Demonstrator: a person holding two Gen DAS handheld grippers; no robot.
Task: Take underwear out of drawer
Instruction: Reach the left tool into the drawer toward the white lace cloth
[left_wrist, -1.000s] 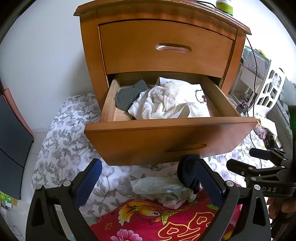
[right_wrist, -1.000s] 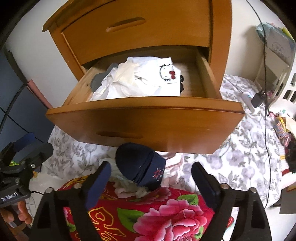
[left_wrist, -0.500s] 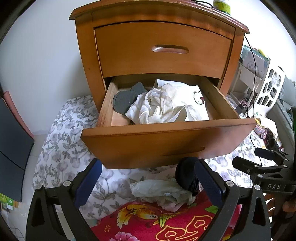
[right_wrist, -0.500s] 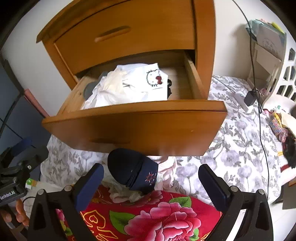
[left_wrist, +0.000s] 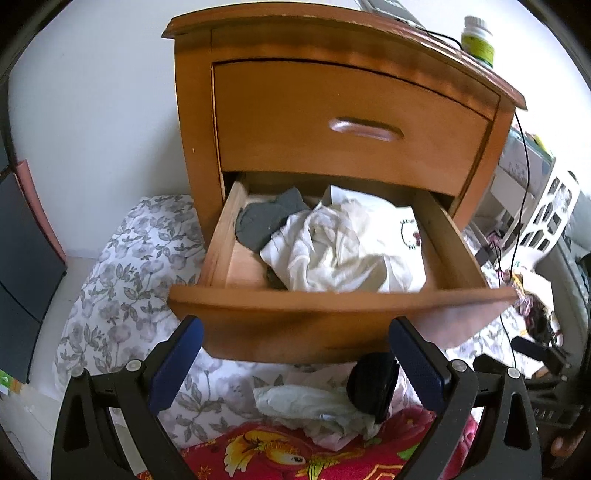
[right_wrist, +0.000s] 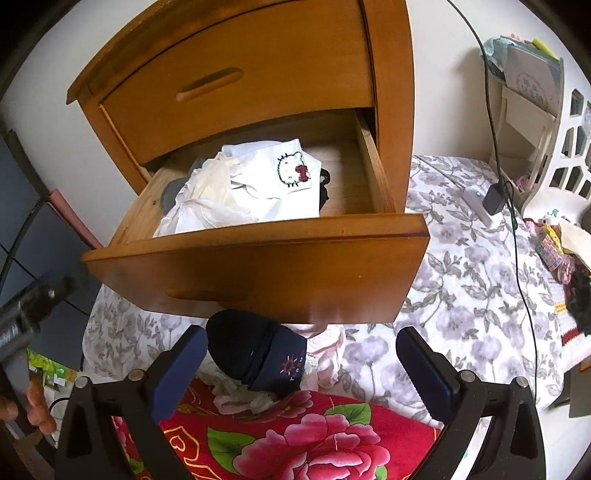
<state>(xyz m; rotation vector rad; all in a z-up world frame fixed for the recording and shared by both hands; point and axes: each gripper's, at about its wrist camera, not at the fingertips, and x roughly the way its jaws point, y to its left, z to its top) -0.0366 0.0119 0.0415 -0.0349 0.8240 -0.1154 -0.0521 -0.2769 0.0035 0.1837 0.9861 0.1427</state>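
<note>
Inside, the open drawer (left_wrist: 436, 236) holds white underwear (left_wrist: 343, 251); both grippers' fingers (left_wrist: 177, 362) gape empty.

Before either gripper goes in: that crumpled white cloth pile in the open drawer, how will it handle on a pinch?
Likely floppy: the white cloth pile lies in loose folds and should drape and trail. Probably light, since it looks like thin fabric. It overlaps the cat-print piece and a grey garment, so a pinch may drag those along. Both grippers are open, outside the drawer.

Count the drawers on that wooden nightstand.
2: the upper drawer is shut; the lower drawer is pulled open, holding white clothes. Any lower ones would be hidden.
</note>
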